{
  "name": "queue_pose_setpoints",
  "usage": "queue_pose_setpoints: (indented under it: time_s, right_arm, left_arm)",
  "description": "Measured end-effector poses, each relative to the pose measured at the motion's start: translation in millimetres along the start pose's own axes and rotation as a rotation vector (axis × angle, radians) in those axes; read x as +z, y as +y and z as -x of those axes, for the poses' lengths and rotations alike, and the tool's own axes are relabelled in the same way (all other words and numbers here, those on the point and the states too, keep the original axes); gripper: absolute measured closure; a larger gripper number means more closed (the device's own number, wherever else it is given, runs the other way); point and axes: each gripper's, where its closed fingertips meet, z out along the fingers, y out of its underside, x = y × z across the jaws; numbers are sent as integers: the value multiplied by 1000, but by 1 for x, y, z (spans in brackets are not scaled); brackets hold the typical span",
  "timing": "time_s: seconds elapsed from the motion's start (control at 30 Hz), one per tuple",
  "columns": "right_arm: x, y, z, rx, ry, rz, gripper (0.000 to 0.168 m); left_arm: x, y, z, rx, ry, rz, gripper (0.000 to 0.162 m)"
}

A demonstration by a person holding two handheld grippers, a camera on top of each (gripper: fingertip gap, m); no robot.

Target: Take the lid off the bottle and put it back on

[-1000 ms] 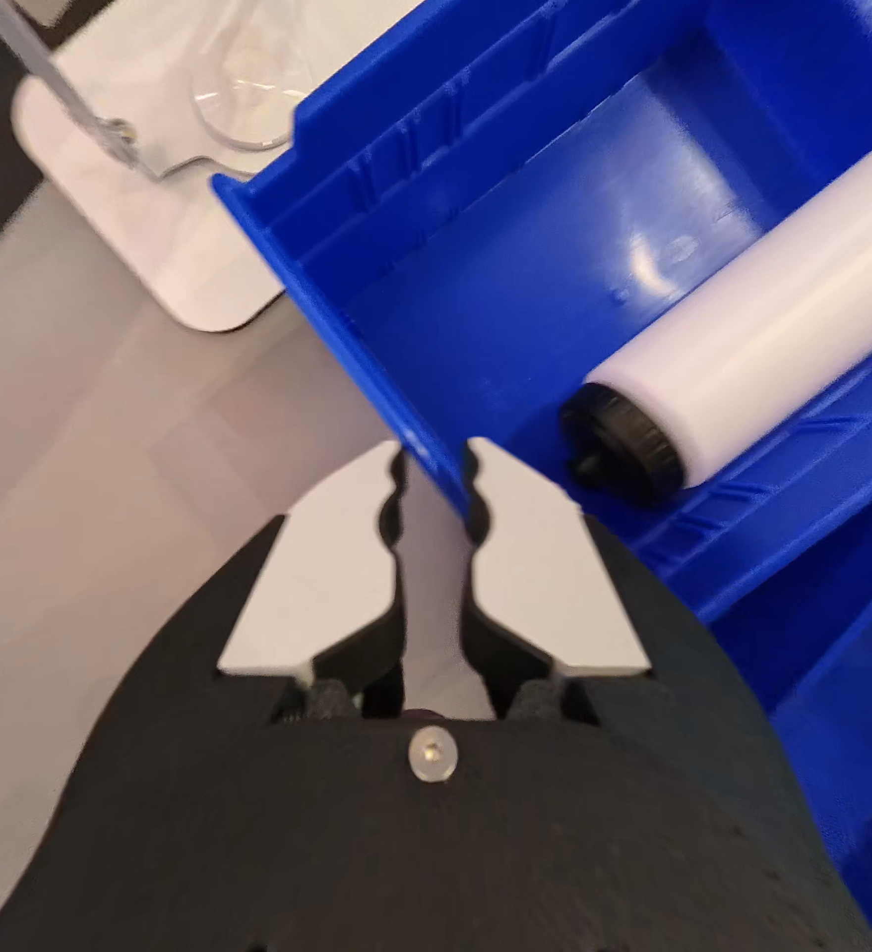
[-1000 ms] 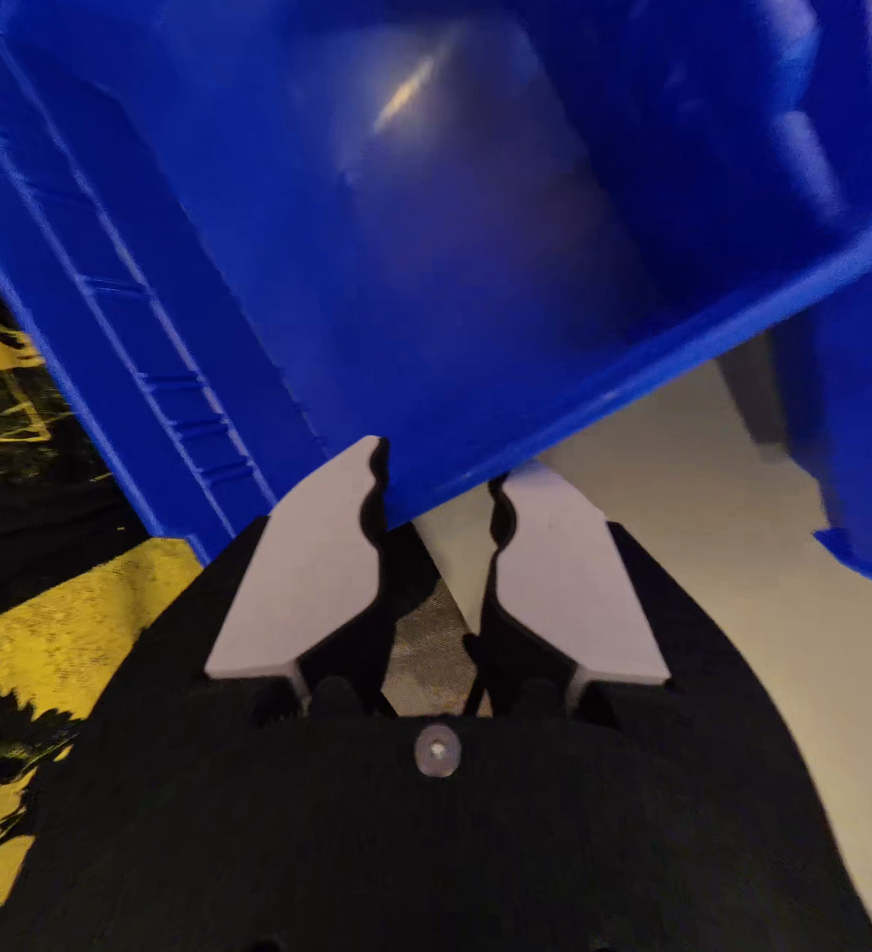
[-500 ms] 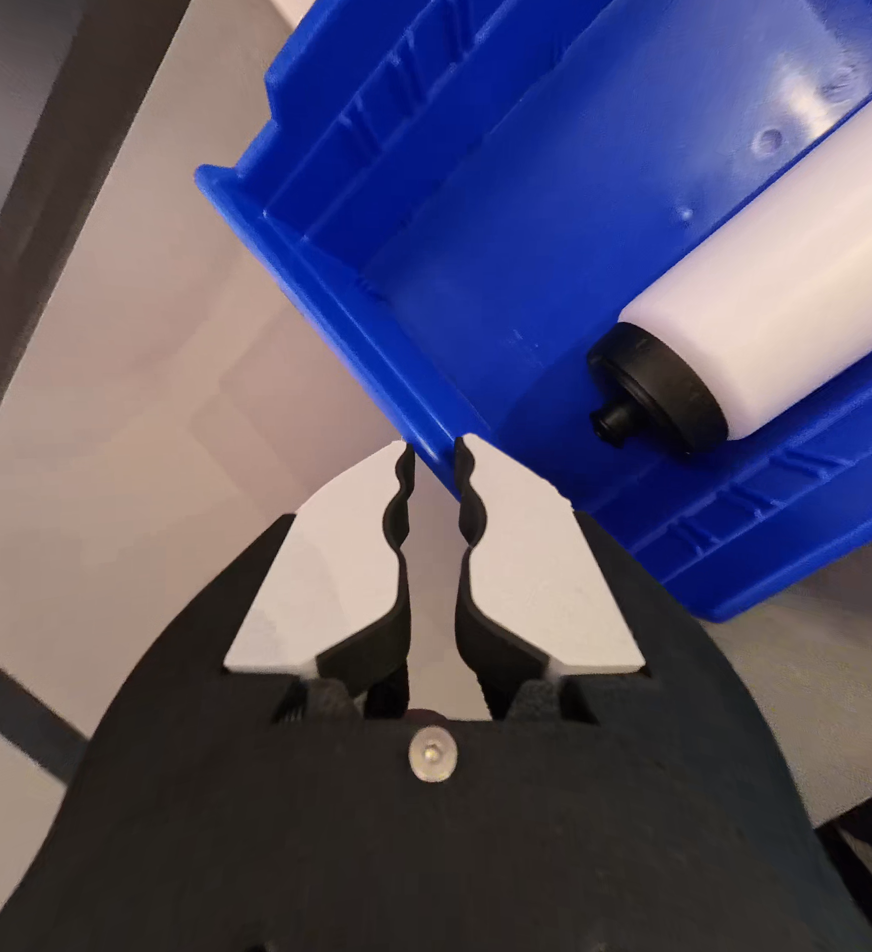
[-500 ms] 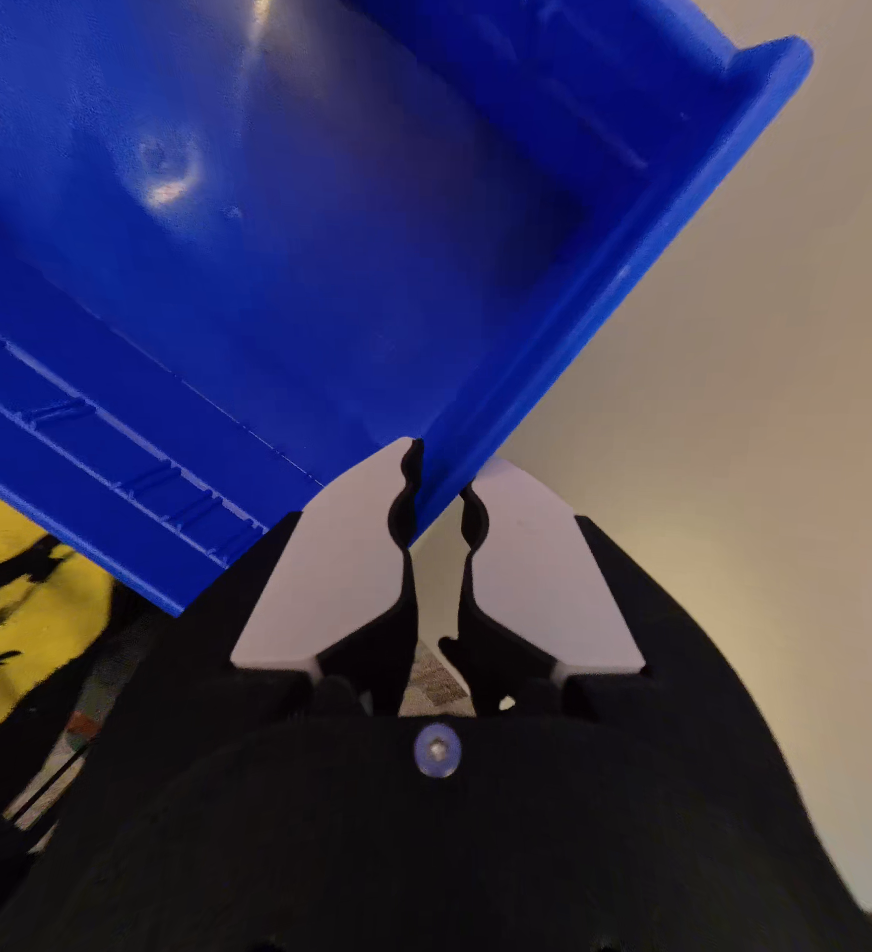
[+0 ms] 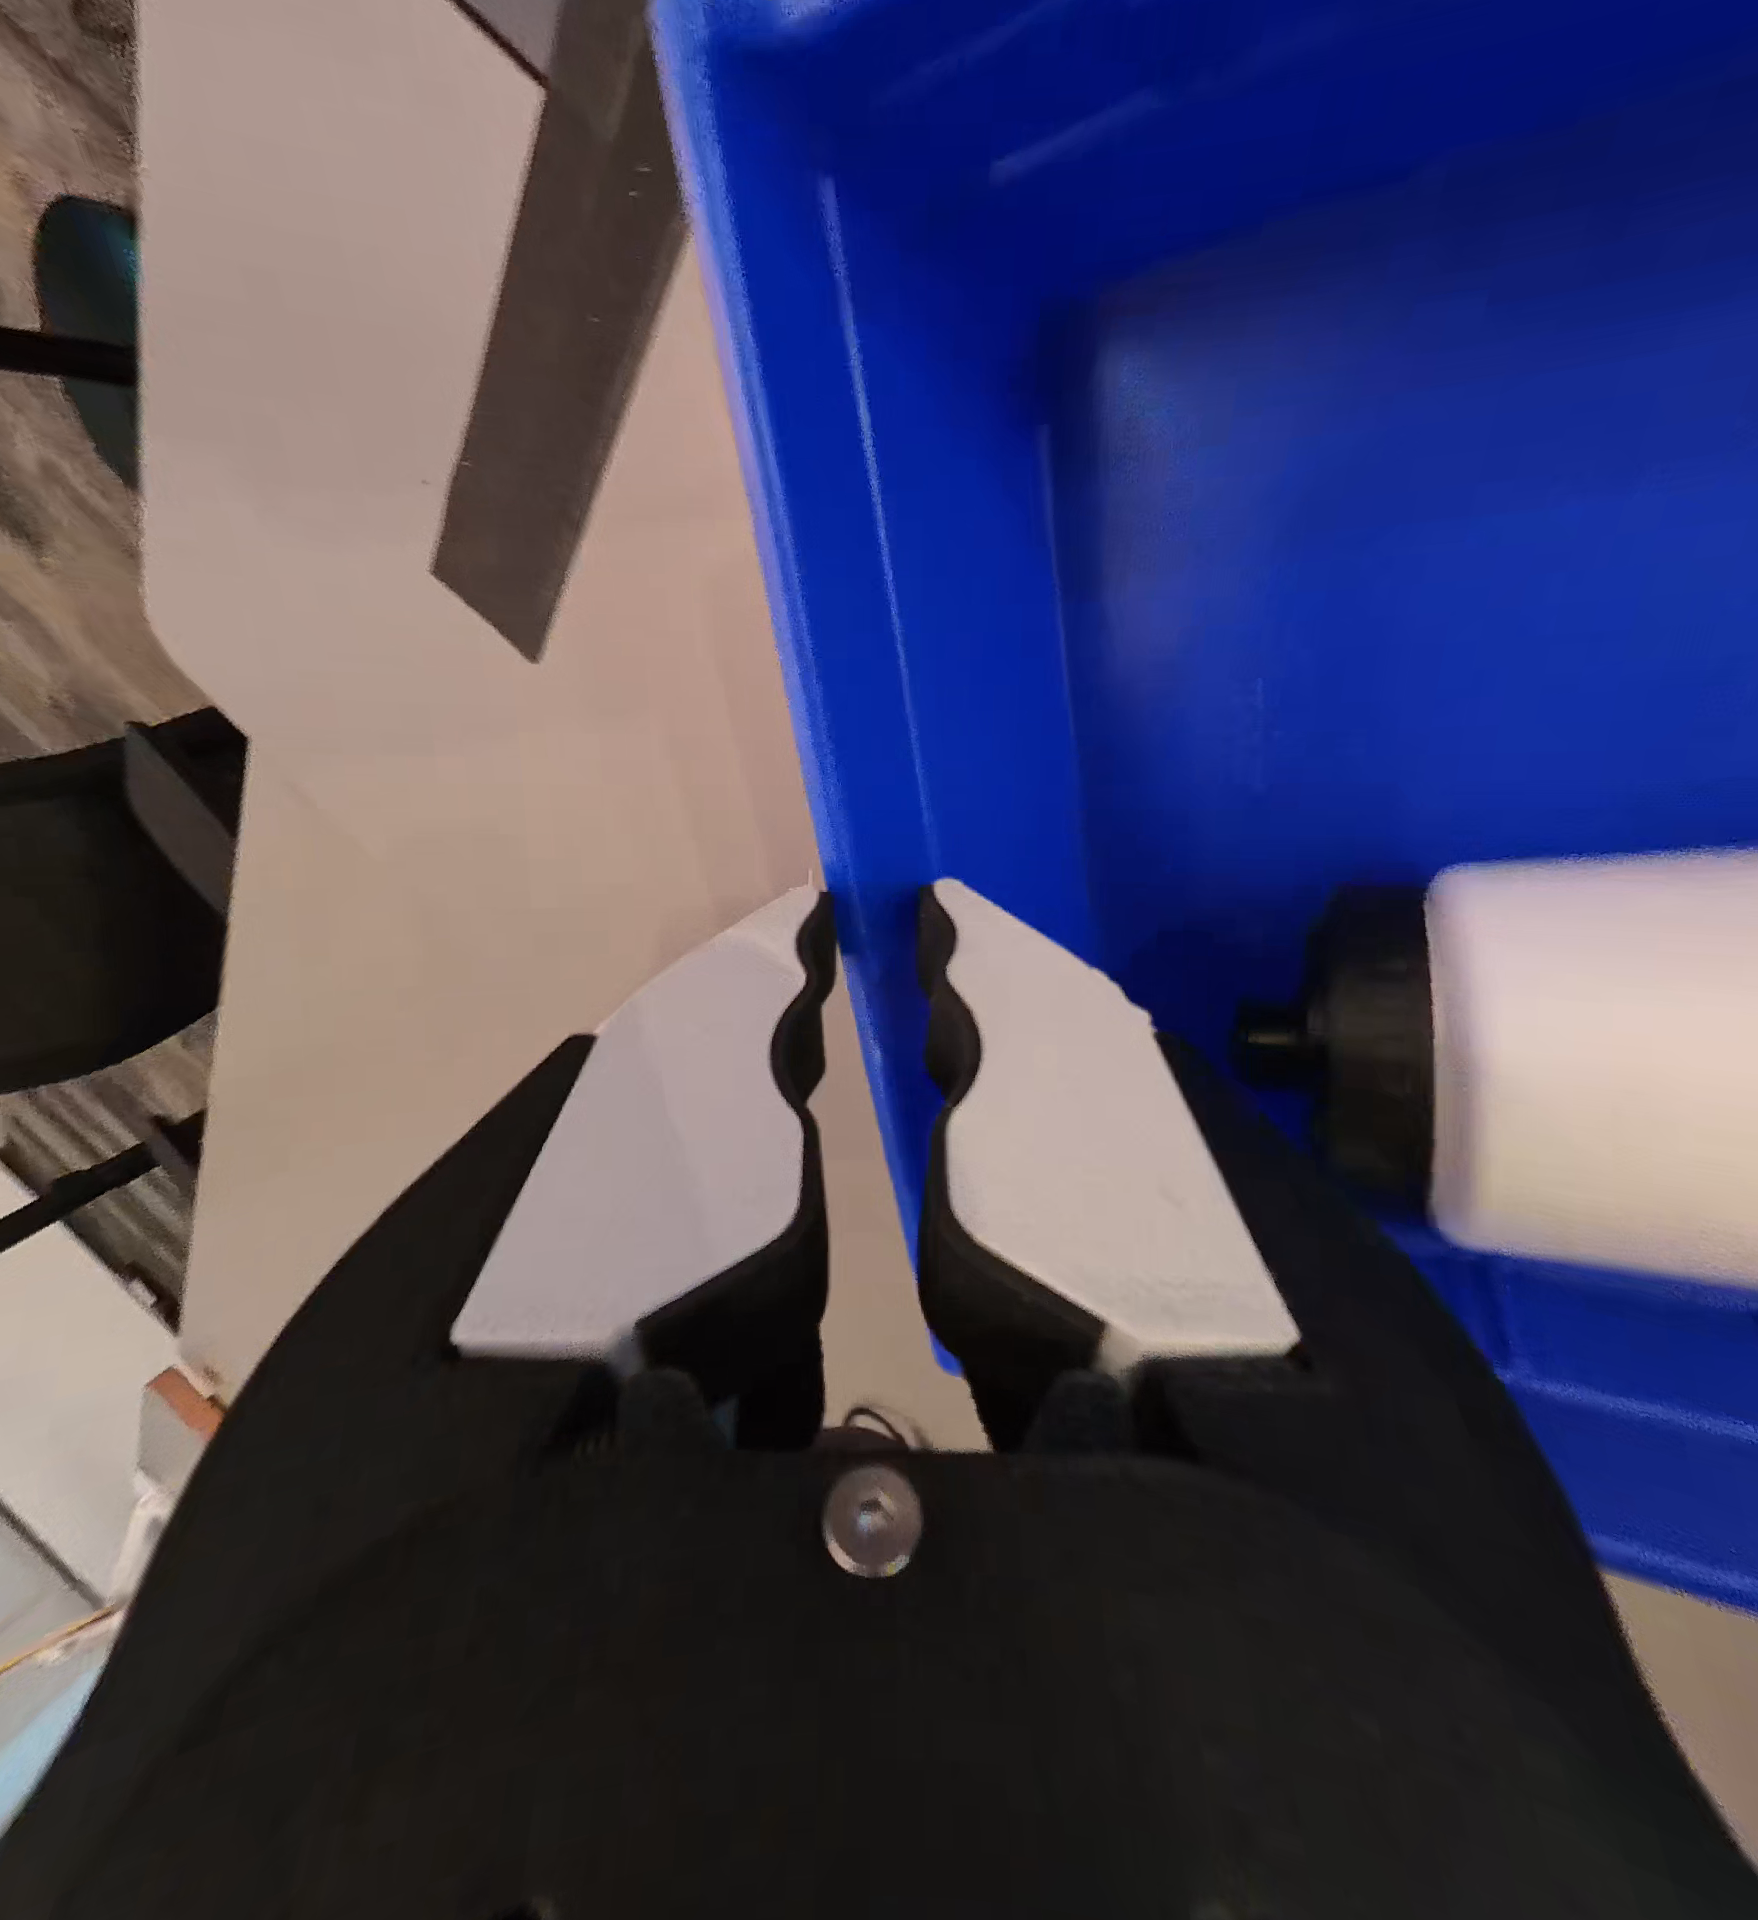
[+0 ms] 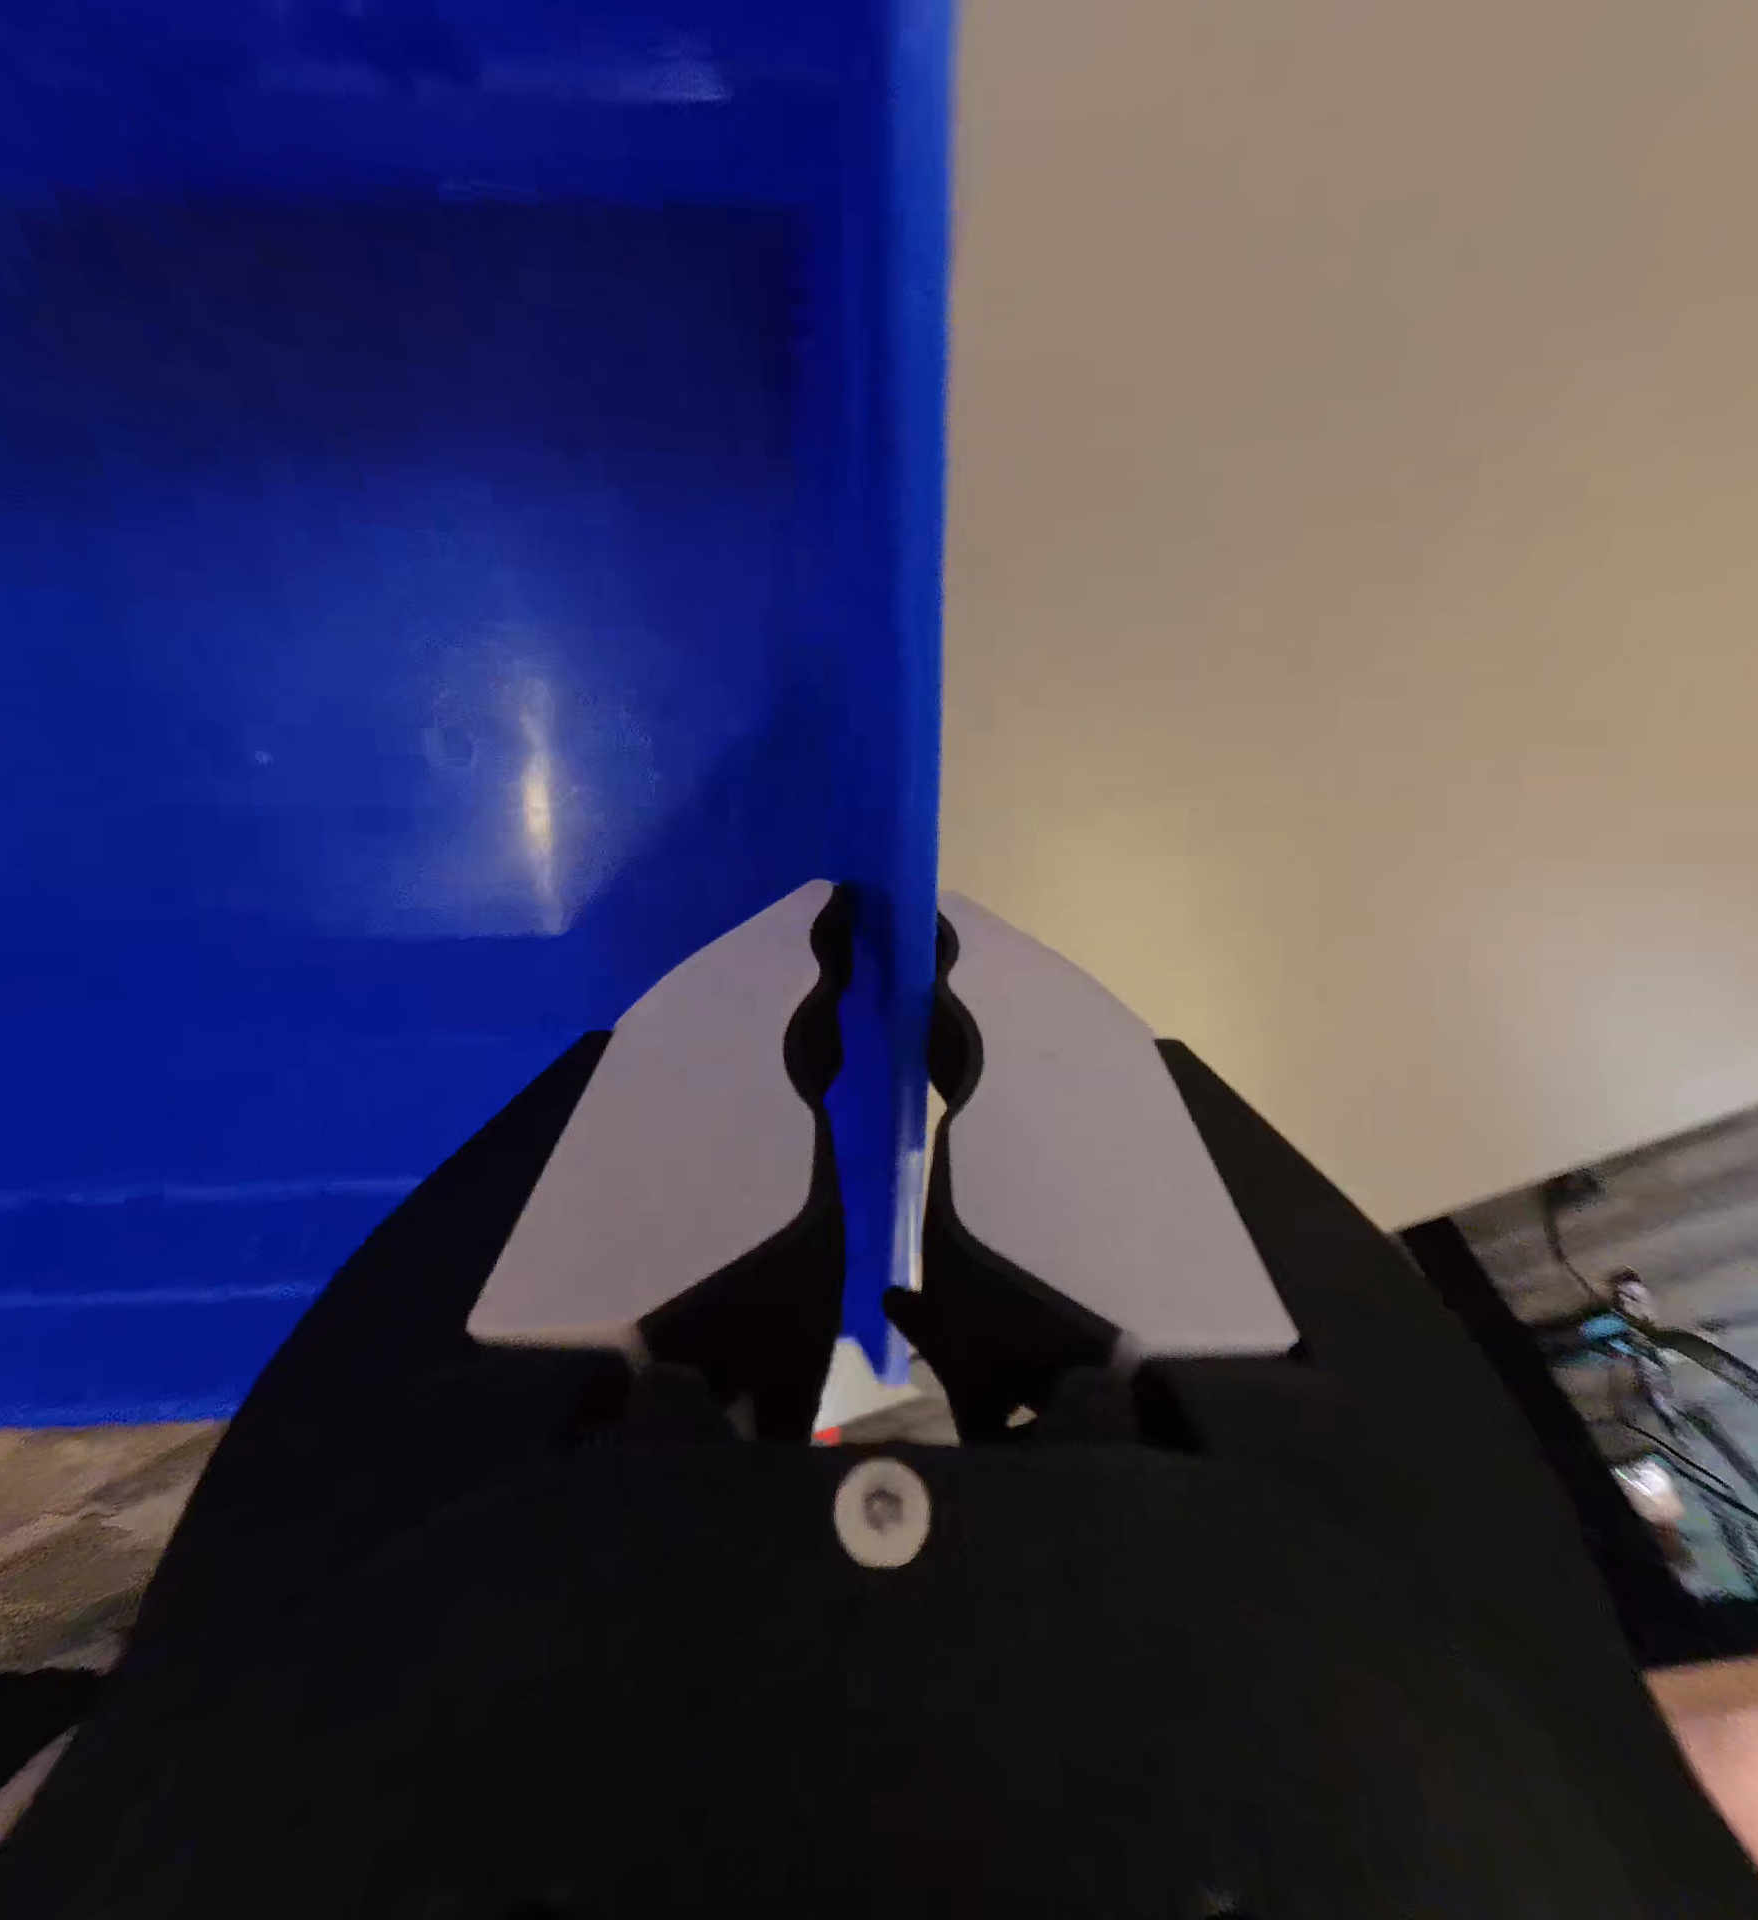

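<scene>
Much of both views is smeared by motion blur, and the black body of each hand-held gripper fills the lower half of its picture. The left hand-held gripper (image 5: 870, 914) has its jaws drawn narrow onto the thin side wall of a deep blue plastic bin (image 5: 885, 644), one finger outside it and one inside. Just right of that gripper, inside the bin, lies one white cylindrical plastic bottle (image 5: 1623, 1070) on its side; its far end is cut off by the picture edge. Its ribbed black lid (image 5: 1363, 1049) with a small spout is on the bottle and points toward the gripper.

The right hand-held gripper (image 6: 885, 920) is likewise closed narrowly on a wall of the blue bin (image 6: 896, 520). The bottle is out of sight in this view. Right of that gripper lies a pale beige surface (image 6: 1374, 520).

No writing can be made out on the bottle or bin.
</scene>
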Motion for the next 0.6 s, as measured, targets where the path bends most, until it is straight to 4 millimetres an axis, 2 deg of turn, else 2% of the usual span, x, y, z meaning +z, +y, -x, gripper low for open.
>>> queue_pose_setpoints:
  time_s: [0.17,0.27,0.43,0.6]
  right_arm:
    - [0,-32,-88,-23,151,92,150]
    - [-1,-60,-134,-48,241,104,146]
    - [-3,-98,-192,-29,280,111,144]
    - [-4,-131,-234,-26,326,84,144]
  left_arm:
    - [20,-23,38,84,-123,59,145]
    - [31,-42,57,97,-149,53,145]
    - [50,-72,92,133,-231,41,142]
    - [65,-96,116,129,-234,22,141]
